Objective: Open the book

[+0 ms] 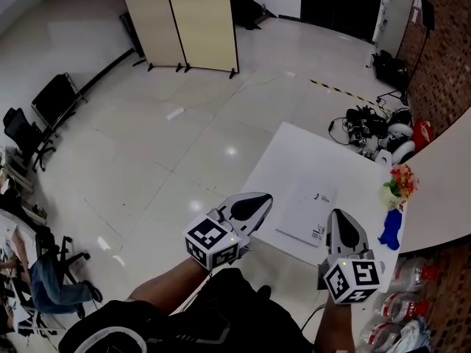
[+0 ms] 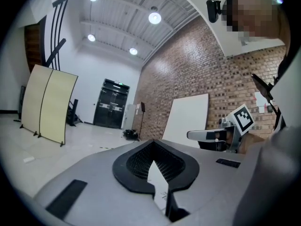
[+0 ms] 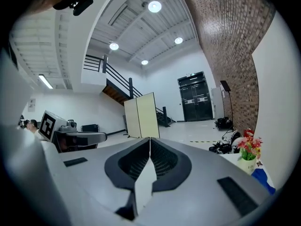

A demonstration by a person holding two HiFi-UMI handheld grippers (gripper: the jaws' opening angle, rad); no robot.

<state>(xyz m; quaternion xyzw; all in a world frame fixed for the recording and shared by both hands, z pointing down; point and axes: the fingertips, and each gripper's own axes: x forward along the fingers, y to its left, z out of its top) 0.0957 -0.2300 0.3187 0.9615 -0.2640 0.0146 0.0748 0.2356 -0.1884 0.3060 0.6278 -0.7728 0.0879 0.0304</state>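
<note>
A thin white book [image 1: 307, 213] lies closed and flat on the white table [image 1: 309, 153], near its front edge. My left gripper [image 1: 261, 197] hovers at the table's front left edge, left of the book, its jaws shut and empty. Over the front edge, just right of the book, my right gripper [image 1: 340, 213] is also shut with nothing in it. In the left gripper view the jaw tips [image 2: 151, 142] meet, and the right gripper [image 2: 211, 134] shows beside them. The right gripper view shows its jaws [image 3: 149, 139] closed and the left gripper [image 3: 77, 138] alongside.
A vase of flowers [image 1: 397, 186] and a blue object [image 1: 391, 229] stand at the table's right edge. A curved white counter [image 1: 441, 190] lies to the right, with plastic bottles [image 1: 412, 278] below it. Cables and gear [image 1: 368, 127] sit on the floor beyond; a folding screen [image 1: 193, 20] stands far back.
</note>
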